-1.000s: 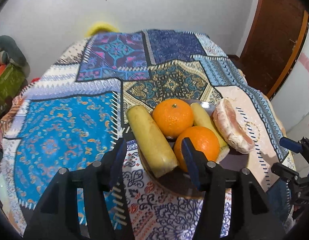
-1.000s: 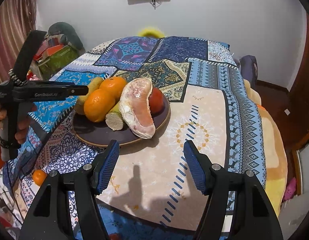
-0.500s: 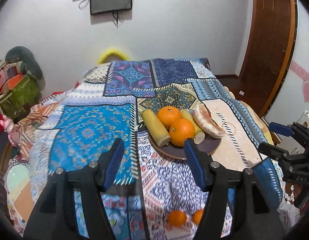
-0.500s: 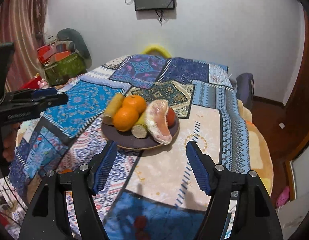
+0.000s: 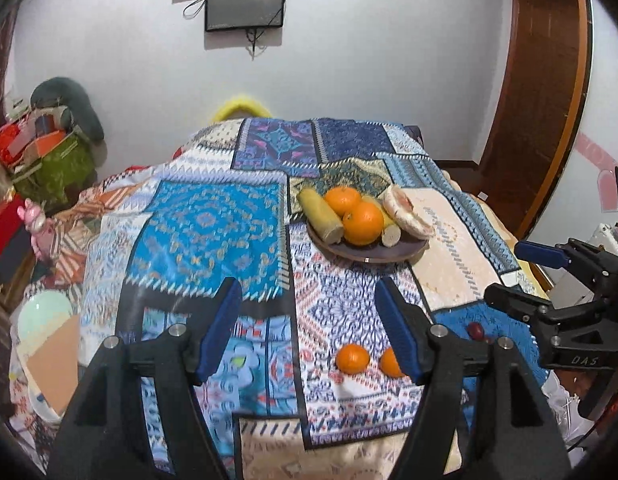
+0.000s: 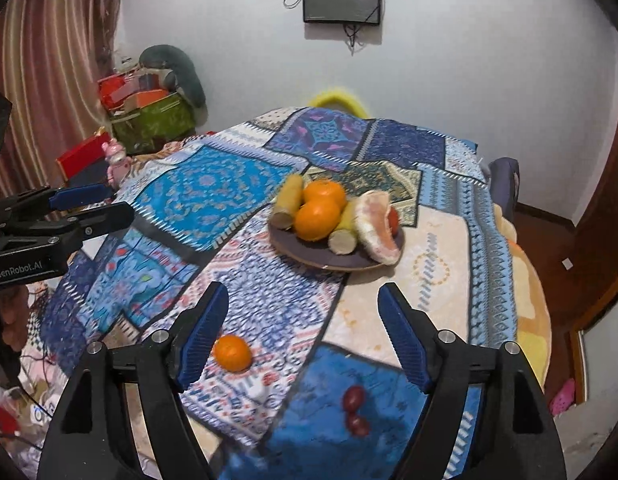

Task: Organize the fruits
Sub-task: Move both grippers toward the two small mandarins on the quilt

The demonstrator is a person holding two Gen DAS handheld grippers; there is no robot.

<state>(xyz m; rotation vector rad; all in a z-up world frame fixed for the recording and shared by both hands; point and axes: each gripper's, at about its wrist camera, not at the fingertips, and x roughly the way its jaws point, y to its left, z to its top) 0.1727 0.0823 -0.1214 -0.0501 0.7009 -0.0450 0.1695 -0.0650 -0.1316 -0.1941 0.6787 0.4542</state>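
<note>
Both grippers drawn back from the loaded plate; loose fruit remains at the near edge.

Left wrist view: the left gripper (image 5: pixel 309 328) now stands well apart from the plate (image 5: pixel 405 252), which a second ago filled the space just beyond its fingers. Its jaws are opening with nothing between them. The plate holds two oranges, two pale yellow stalk pieces and a peeled pomelo segment (image 5: pixel 409 212). Two small oranges (image 5: pixel 352 358) lie loose on the patterned cloth (image 5: pixel 205 228), near the right finger.

Right wrist view: the right gripper (image 6: pixel 303 332) is likewise pulled back, jaws opening, empty. One small orange (image 6: pixel 232 353) lies just beside its left finger; two dark red fruits (image 6: pixel 353 398) lie nearer the camera. Judgement: collection is incomplete.
</note>
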